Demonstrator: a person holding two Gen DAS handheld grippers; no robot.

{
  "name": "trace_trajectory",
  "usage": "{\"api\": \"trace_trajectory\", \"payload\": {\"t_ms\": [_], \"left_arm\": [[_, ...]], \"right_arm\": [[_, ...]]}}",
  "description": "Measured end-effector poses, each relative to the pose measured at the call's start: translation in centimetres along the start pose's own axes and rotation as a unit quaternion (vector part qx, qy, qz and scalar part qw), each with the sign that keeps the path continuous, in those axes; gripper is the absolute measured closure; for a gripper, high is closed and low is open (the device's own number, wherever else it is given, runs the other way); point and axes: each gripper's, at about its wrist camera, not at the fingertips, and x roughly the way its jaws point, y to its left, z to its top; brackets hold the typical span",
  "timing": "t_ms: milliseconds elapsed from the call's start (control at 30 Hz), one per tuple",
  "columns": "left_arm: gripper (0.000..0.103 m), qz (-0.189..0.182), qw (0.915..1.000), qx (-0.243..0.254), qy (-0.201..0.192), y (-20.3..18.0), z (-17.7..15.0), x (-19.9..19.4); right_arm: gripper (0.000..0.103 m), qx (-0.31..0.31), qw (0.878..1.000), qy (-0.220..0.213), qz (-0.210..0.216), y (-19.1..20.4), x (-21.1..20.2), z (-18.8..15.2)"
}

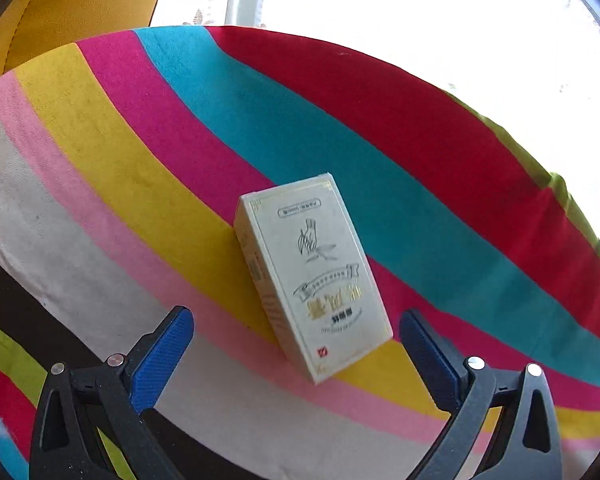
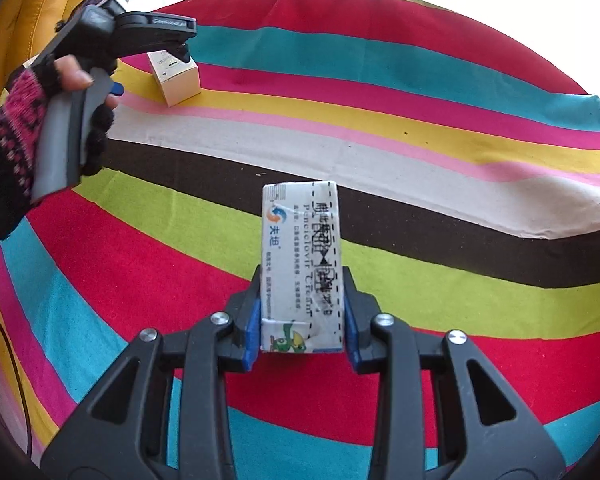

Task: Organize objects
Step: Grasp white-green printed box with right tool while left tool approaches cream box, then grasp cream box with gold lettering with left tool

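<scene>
Cream box [image 1: 312,276] is seen lying on the striped cloth [image 1: 100,168] at lower centre of the left view, between the spread fingers of the left gripper [image 1: 296,344], untouched. A white carton [image 2: 302,264] is clamped by the right gripper [image 2: 302,320] at lower centre of the right view.

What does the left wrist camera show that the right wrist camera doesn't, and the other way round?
Only the left wrist view shows the left gripper open, the cream box's printed face lying ahead of it. Only the right wrist view shows the right gripper shut on a white medicine box, plus the gloved left hand. Both show the cream box and the striped cloth.
</scene>
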Motion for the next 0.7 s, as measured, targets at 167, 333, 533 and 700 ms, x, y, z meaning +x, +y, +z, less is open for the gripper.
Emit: {"api": "trace_trajectory", "payload": {"t_ms": [167,333,533,700], "left_arm": [[0.000,0.047,0.9985,0.021,0.021,-2.1,1.0,3.3],[0.047,-0.017,0.9945,0.095,0.041,-1.4,-0.3,2.9],[0.051,-0.113,0.9570,0.244,0.109,1.4,-4.6,-2.2],[0.050,-0.154,0.9185,0.332,0.151,4.0,-9.1,-5.5]], "right_arm": [[0.065,0.000,1.000,0.000,-0.001,0.0,-0.3,-0.4],[0.065,0.000,1.000,0.000,-0.002,0.0,-0.3,-0.4],[0.065,0.000,1.000,0.000,-0.002,0.0,-0.3,-0.4],[0.065,0.000,1.000,0.000,-0.002,0.0,-0.3,-0.4]]}}
